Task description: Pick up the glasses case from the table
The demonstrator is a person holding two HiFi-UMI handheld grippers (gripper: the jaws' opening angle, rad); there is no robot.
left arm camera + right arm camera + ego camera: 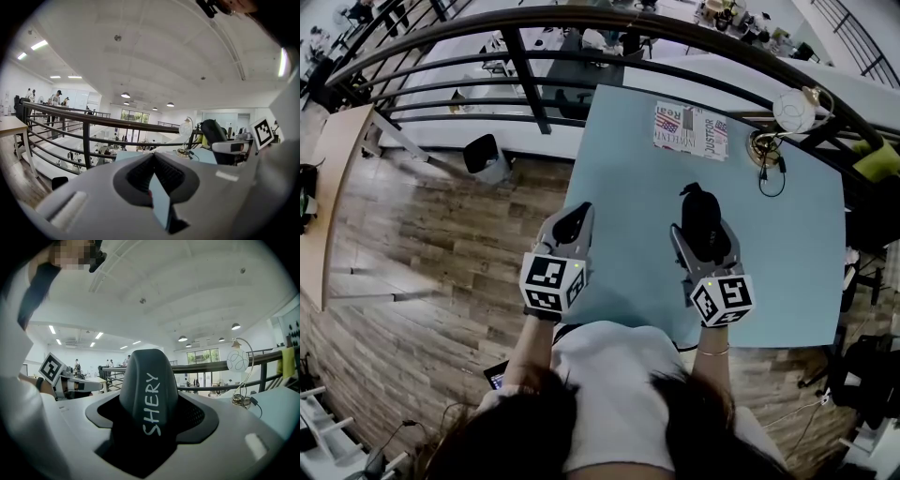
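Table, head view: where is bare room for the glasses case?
Bare: the table right of the glasses case in the right gripper, nearer than the lamp; also the strip between it and the left gripper. Crowded: far edge, with printed sheet, lamp, cable.

glasses case (149,394): dark matt shell, smooth, white print | table (619,159): pale blue, smooth, matt | floor (459,253): wood planks, low sheen | railing (525,70): dark metal, slight gloss | lamp globe (793,111): white, smooth
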